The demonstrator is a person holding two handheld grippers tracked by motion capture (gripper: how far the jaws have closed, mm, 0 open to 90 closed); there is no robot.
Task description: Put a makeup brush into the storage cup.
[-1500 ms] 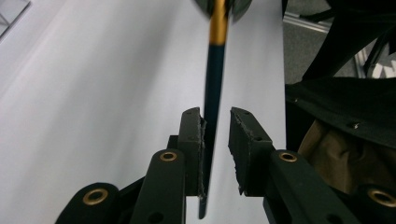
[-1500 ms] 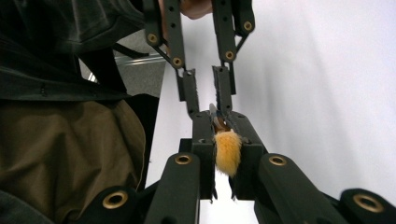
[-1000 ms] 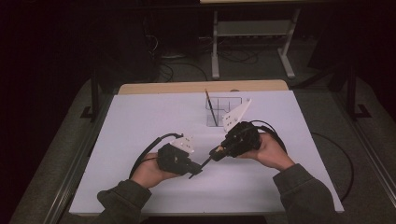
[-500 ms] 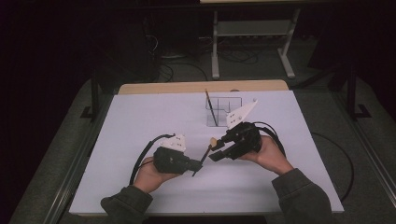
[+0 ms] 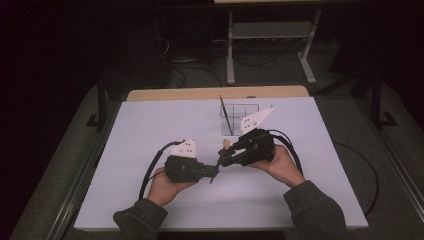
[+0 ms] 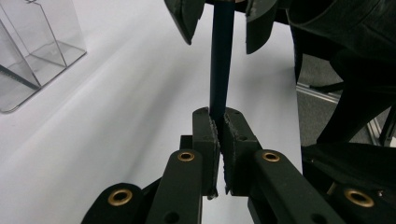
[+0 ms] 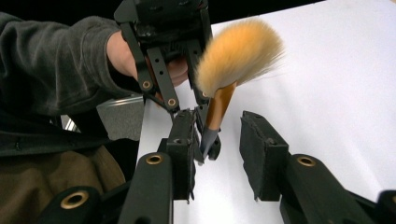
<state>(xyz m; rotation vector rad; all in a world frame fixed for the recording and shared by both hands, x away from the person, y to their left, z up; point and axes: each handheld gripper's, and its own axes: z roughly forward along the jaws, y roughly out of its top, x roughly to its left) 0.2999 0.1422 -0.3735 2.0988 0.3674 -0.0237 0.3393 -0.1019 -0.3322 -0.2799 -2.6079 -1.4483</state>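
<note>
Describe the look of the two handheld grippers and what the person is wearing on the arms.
Both the left gripper and the right gripper are black, each topped by a pale three-cornered plate with a black cable trailing behind. Their linkage arms carry brass-coloured pivot rings, and the jaw pads are black blocks. The person wears dark grey-green long sleeves.

One overhead camera, two riding close on the tools.
The high view looks forward and down over the table [image 5: 150, 130]; both tool cameras face each other, sharing the brush [image 7: 233, 60].
</note>
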